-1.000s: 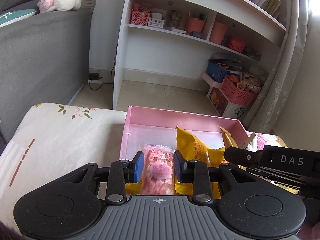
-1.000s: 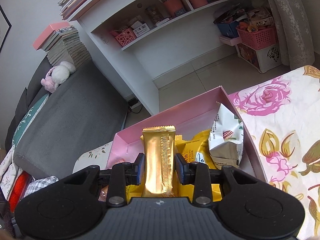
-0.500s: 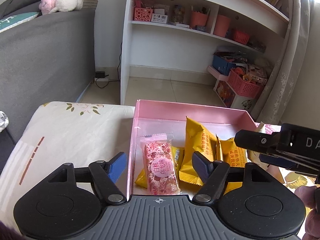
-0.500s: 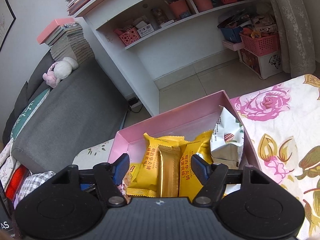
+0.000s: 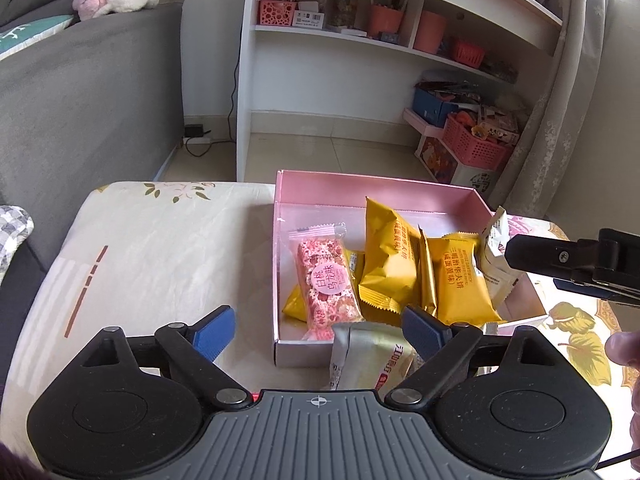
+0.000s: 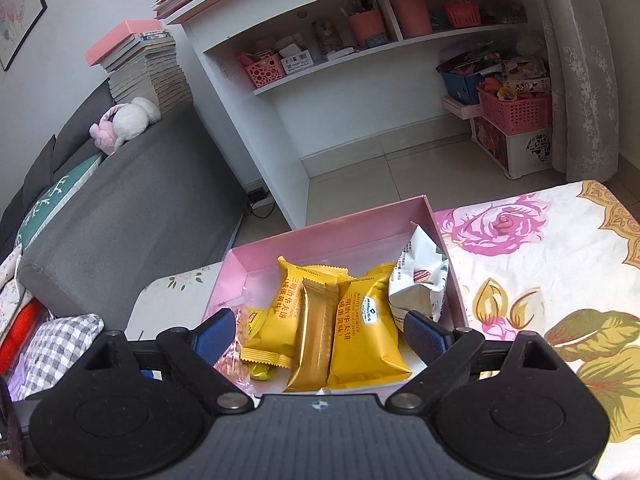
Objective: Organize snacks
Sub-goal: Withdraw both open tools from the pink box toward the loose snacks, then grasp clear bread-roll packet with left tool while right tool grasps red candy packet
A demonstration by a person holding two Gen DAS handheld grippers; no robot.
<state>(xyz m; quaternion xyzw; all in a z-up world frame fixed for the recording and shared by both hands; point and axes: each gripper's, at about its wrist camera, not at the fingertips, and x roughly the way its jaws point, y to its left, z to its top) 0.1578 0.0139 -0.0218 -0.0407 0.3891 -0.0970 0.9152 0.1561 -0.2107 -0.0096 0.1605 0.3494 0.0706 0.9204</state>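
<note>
**Both grippers spread wide over the snack box**

The left gripper (image 5: 318, 334) hangs above the near edge of the pink box (image 5: 360, 184), its blue pads far apart after just opening, and nothing is pinched between them. Below it, inside the box along the left wall, lies the pink-speckled bar (image 5: 328, 284) in a clear wrapper. A silver packet (image 5: 364, 356) rests just outside the box's near wall, on the floral cloth (image 5: 160, 248) that covers the table.

The right gripper (image 6: 316, 332) also has its jaws wide, having just opened, and grips nothing. Under it the gold bar (image 6: 314, 336) lies in the middle of the box, flanked by two yellow packets (image 6: 366, 332), one on each side and touching it. A white packet (image 6: 420, 284) leans against the box's right wall.

The box sits at the far edge of the table, between the plain part of the cloth and the rose pattern.
</note>
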